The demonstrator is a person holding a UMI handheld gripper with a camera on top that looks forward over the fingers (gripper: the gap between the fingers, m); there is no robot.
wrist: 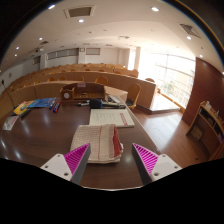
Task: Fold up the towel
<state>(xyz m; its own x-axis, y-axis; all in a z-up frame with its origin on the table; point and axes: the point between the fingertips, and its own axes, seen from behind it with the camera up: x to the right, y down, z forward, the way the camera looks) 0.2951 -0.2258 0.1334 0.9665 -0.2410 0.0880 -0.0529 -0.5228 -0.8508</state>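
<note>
A folded towel (107, 143), white with red stripes, lies on the dark brown table (50, 140) just ahead of my fingers, slightly left of the middle between them. My gripper (111, 158) is open and empty, its magenta pads (76, 158) spread wide on either side. The fingertips hover just short of the towel's near edge. A second flat pale cloth or sheet (111, 117) lies on the table beyond the towel.
Coloured items (38, 104) lie at the table's far left. A dark object (80, 93) and pale things (115, 97) stand farther back. Wooden counters (90, 76) line the room, a shelf (207, 125) stands at right, and bright windows (175, 72) are beyond.
</note>
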